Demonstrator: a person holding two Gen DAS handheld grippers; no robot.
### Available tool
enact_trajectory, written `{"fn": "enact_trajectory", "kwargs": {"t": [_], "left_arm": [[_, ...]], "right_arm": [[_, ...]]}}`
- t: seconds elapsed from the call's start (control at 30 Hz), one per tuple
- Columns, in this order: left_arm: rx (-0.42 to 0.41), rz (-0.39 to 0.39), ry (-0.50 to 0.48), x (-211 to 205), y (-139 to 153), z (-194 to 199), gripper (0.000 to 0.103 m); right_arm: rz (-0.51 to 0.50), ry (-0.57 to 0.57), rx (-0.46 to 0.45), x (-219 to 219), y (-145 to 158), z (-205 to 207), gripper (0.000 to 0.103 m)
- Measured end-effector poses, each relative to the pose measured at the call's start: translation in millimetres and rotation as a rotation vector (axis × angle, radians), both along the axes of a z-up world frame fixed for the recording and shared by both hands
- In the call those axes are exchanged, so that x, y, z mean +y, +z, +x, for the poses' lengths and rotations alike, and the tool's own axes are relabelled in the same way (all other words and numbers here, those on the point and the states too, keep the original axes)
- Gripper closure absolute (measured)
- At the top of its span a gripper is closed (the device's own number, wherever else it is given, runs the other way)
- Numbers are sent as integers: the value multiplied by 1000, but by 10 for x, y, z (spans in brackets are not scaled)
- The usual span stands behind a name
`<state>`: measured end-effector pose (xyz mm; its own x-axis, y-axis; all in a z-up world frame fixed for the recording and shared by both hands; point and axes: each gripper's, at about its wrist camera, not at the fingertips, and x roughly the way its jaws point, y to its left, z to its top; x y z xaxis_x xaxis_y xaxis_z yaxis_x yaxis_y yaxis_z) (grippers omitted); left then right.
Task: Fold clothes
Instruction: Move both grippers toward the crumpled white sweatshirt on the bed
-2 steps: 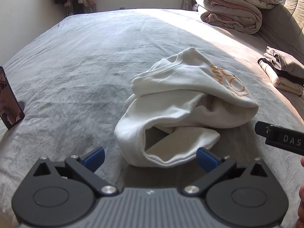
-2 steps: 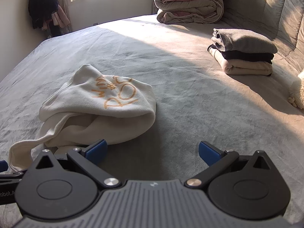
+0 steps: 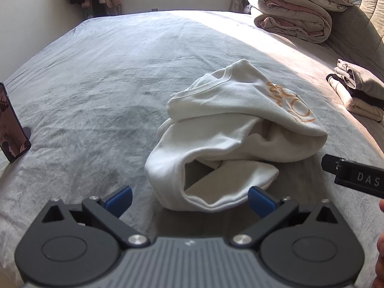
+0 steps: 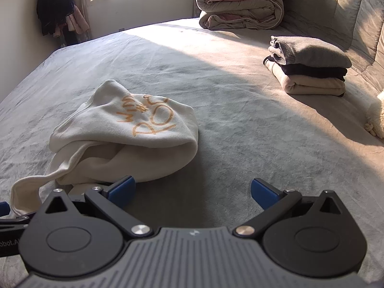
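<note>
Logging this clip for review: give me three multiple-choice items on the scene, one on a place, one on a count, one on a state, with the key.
1. Where does the phone stand?
A. On the bed's left edge
B. On the folded stack
C. On the sweatshirt

2. How many garments are in the folded stack?
A. One
B. Three
C. Five

3. What state is the white sweatshirt in?
A. Folded flat
B. Hanging up
C. Crumpled in a heap

Key: 1 A, it is propped upright at the left of the grey bed in the left wrist view. 2 B, grey, dark and cream layers show. 3 C, it lies bunched, untouched by the open left gripper and right gripper.
</note>
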<state>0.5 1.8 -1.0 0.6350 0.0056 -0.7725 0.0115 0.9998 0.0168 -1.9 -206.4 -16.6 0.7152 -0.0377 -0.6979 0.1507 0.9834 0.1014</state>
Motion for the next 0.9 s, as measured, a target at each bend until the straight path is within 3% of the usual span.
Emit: {"fn": "enact_trajectory", "kwargs": {"t": [0.9], "left_arm": [[72,-55,39,206,-86,124,0]], "right_arm": [[-36,35,32,182,-104,125,0]]}}
